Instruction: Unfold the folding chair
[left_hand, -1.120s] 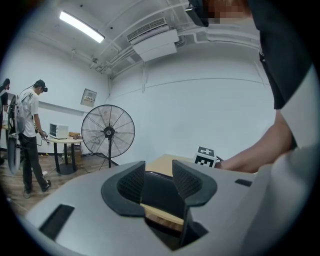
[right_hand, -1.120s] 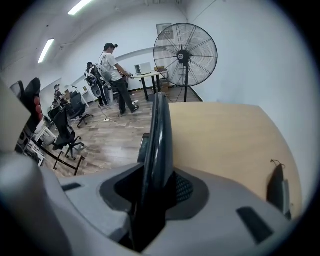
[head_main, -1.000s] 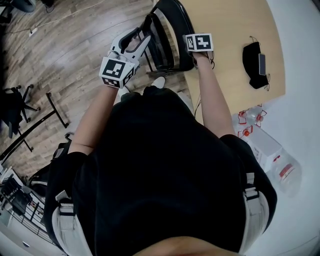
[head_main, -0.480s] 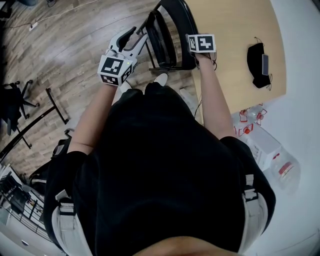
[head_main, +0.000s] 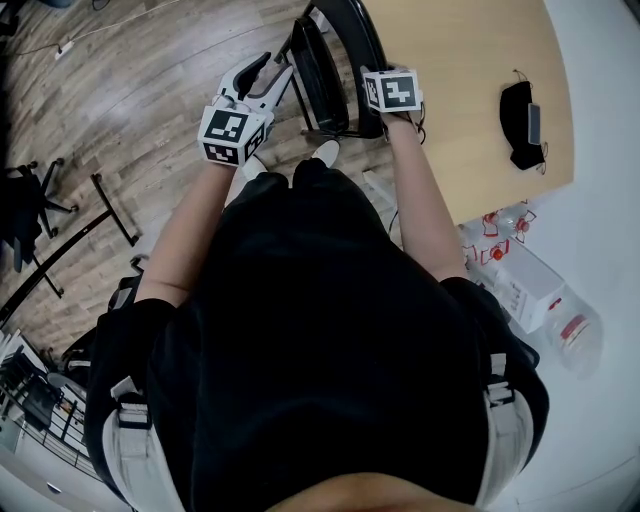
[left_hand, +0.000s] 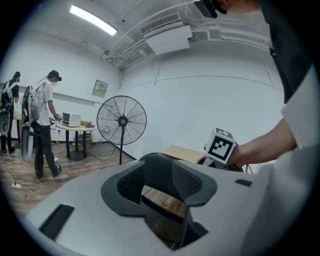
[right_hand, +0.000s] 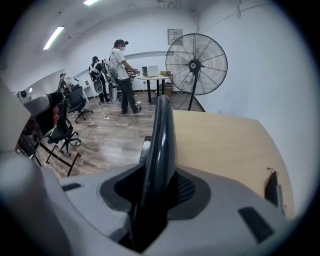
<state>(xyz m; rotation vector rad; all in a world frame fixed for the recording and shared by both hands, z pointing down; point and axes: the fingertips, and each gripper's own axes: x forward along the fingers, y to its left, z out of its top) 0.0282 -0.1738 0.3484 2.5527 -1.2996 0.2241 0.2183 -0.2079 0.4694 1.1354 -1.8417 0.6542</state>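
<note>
Folding chair (head_main: 347, 45) of glossy black panels is gripped by both tools. The right gripper (right_hand: 150, 210) has its jaws clamped on the chair's thin curved rim, which rises straight up between the dark pads. The left gripper (left_hand: 167, 215) is closed tight on a thin, dark, glossy edge of the chair, at 9 o'clock from the right one in the head view. The chair stands at 12 o'clock from the person, its 2 panels upright and close together, on the brown wood-plank floor (head_main: 130, 90). It is just beside the pale wooden table (head_main: 470, 60) at its 3 o'clock. A black pouch (head_main: 520, 110) lies on that table. A large round pedestal fan (right_hand: 196, 64) stands beyond the table.
</note>
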